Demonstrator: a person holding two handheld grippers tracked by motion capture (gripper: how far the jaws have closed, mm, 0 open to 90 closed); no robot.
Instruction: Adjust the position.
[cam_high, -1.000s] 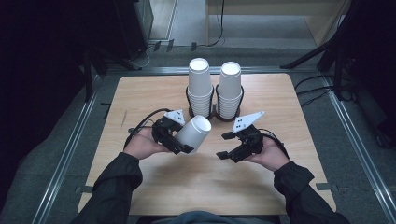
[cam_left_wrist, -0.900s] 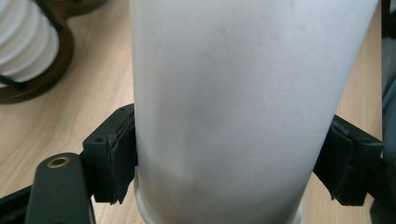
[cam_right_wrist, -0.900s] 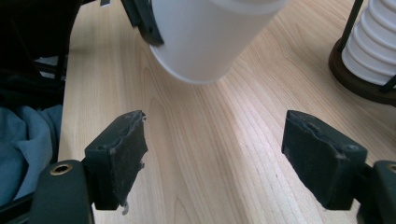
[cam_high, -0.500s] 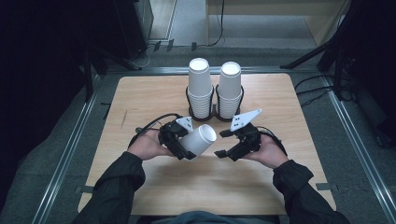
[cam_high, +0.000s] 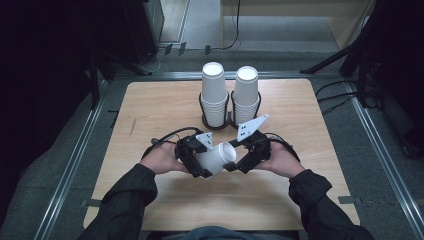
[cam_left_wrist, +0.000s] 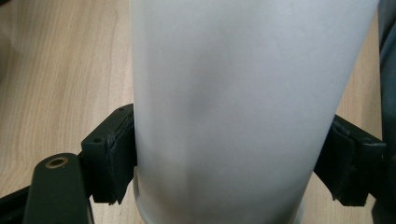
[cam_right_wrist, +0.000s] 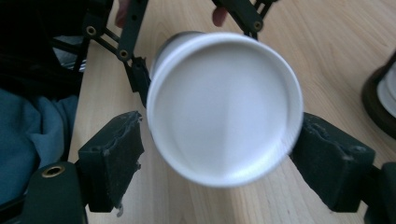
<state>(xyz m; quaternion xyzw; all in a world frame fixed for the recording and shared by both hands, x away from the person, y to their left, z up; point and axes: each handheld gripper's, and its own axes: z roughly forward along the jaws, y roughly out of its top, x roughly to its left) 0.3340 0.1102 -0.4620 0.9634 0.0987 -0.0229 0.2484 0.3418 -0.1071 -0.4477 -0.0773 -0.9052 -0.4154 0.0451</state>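
While the cup (cam_high: 218, 158) is clamped by the left gripper (cam_high: 200, 162), the right gripper's (cam_high: 239, 162) just-opened jaws should be closed squarely; crushing is to be avoided.

Both forearms, in dark sleeves, enter from the bottom of the high view and converge above the table's near half. The left hand's black two-jaw gripper (cam_high: 204, 161) lies tilted, pointing toward the right; its pads (cam_left_wrist: 116, 154) press on both flanks of what it carries. The right hand's black two-jaw gripper (cam_high: 235, 161) faces it, jaws having just been opening and standing wide.
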